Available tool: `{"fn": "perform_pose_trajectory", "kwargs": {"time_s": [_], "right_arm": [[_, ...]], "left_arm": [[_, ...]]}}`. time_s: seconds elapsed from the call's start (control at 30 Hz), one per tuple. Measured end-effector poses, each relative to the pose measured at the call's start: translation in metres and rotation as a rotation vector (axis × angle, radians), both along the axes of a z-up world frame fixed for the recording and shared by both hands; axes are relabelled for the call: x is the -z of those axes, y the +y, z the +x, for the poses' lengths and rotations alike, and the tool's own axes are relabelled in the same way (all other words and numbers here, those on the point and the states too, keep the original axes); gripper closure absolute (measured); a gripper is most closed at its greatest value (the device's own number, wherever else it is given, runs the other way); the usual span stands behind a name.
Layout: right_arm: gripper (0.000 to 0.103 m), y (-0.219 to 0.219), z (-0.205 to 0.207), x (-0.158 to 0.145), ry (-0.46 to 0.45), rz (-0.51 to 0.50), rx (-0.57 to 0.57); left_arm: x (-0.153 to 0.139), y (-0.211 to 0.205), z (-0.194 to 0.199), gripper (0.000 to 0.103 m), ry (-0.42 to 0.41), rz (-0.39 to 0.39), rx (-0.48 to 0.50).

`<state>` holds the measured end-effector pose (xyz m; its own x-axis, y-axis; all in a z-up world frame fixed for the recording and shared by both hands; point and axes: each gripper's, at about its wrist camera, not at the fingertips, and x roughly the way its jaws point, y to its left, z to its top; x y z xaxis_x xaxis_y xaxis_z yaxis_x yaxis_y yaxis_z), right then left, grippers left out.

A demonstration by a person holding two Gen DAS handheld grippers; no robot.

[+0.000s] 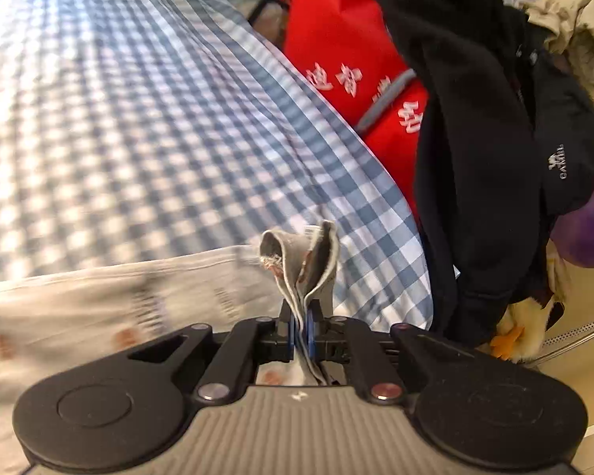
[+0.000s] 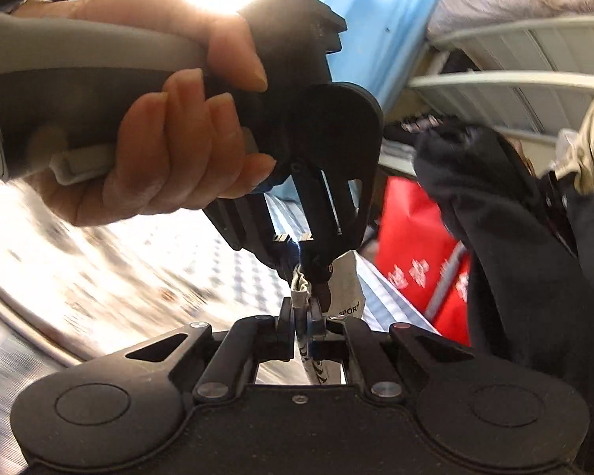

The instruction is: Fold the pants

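1. Left gripper (image 1: 303, 326): jaws clamped on a bunched edge of the light grey cotton pants (image 1: 297, 253); a frayed hem loop stands up just past the blue pads.
2. Right gripper (image 2: 301, 322): jaws likewise pinched together on a fold of the same pale fabric, printed lettering visible just beside them.
3. In the right wrist view, left gripper directly ahead, tips nearly touching the right's, gripped by a bare hand (image 2: 170, 134). Both holds on one small stretch of cloth.
4. Rest of the pants trailing down from the jaws onto the bed; pale patterned cloth, probably the legs, lying across the blue-and-white checked bedsheet (image 1: 138, 118).
5. Around: red fabric bag with white characters (image 1: 336, 39) and black fleece garment with a small white logo (image 1: 495, 138) hanging beside the bed edge.
6. Judged step: two held points brought together, fold about to be laid.
7. To do well: keep both holds firm, lower together, lay edges matched and flat on the sheet, draw out slack before release.
8. Risk: thin bunched hem slipping; dangling cloth catching the black garment.
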<state>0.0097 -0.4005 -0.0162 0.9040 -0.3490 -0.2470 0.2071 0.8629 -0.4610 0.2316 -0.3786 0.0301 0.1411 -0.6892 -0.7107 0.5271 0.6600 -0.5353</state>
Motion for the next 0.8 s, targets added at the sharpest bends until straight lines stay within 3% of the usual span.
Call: {"fn": "perform_pose_trajectory", "kwargs": {"time_s": [0.2,0.4,0.57,0.8], "right_arm": [[0.099,0.064,-0.005,-0.012,0.018,0.036,-0.125],[0.099,0.12,0.008,0.005,0.096,0.069,-0.225],[0.099,0.143,0.022,0.029,0.168,0.128,-0.234],[0.098,0.155,0.021,0.048,0.151,0.182,-0.203]], "left_arm": [[-0.009,0.085,-0.01,0.097,-0.053,0.029,-0.095],[0.027,0.156,-0.009,0.097,-0.066,0.05,-0.15],[0.062,0.184,-0.005,0.096,-0.067,0.053,-0.148],[0.08,0.195,-0.022,0.093,-0.204,0.032,-0.116]]}}
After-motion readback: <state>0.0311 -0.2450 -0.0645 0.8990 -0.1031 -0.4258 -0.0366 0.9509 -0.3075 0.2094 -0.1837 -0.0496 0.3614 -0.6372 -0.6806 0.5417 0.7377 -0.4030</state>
